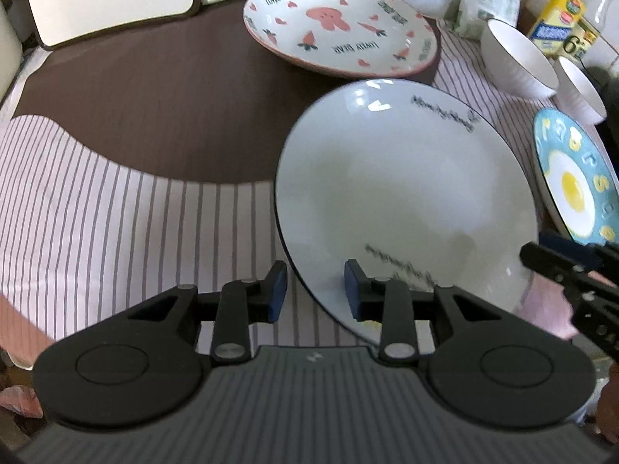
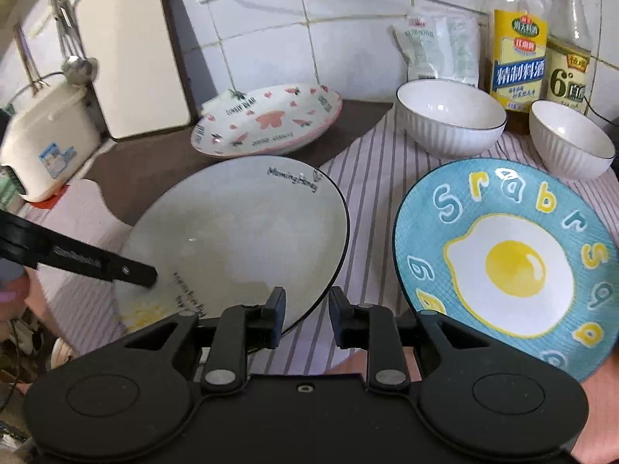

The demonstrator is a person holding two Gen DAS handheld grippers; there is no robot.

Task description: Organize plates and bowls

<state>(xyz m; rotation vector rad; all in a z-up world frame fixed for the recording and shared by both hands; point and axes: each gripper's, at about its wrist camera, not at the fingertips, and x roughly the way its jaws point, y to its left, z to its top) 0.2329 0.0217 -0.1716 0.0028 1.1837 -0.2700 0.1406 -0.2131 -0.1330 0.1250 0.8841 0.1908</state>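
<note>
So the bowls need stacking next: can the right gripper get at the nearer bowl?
Probably yes: the right gripper is open and holds nothing, and only bare striped cloth lies between it and the nearer bowl.

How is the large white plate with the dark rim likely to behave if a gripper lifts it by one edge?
The white plate looks glazed and shiny, so its rim may slip between the pads. It seems rigid ceramic, probably breakable if dropped. Being wide and shallow, it would likely tilt downward from a one-sided hold.
</note>
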